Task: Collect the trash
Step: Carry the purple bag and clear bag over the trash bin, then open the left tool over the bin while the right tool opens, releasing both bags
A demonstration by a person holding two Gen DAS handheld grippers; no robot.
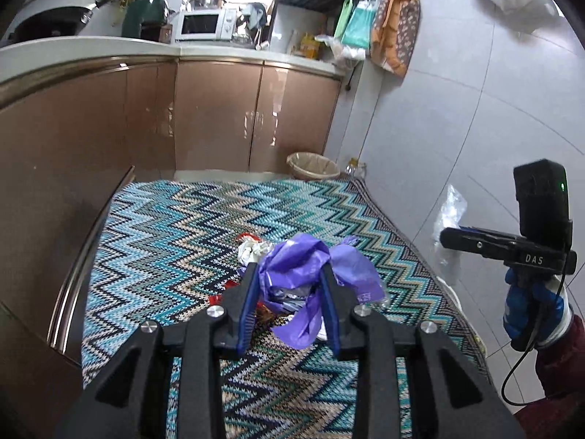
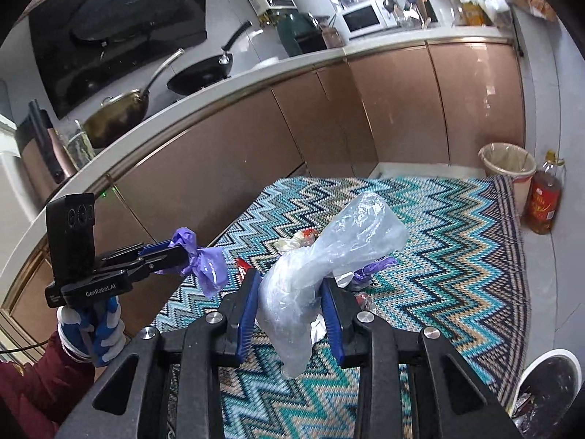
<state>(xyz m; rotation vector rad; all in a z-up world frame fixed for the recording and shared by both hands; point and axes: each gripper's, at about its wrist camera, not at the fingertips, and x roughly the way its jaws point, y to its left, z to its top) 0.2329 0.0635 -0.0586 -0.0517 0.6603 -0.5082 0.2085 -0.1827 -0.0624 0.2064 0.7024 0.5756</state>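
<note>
My left gripper (image 1: 289, 274) is shut on a crumpled purple plastic bag (image 1: 310, 267) and holds it above the zigzag cloth (image 1: 164, 237). It also shows in the right wrist view (image 2: 184, 250) with the purple bag (image 2: 210, 269) hanging from it. My right gripper (image 2: 289, 281) is shut on a clear plastic bag (image 2: 329, 248), lifted over the cloth (image 2: 457, 256). It shows at the right of the left wrist view (image 1: 448, 237) with the clear bag (image 1: 449, 212). More trash lies on the cloth: white and red wrappers (image 1: 250, 247), also in the right view (image 2: 299, 239).
A lined waste bin (image 1: 312, 166) stands on the floor past the cloth's far edge, beside an oil bottle (image 2: 544, 201). Another white bin with trash (image 2: 548, 384) is at the near right. Brown cabinets (image 1: 219, 117) and a counter with pans run behind.
</note>
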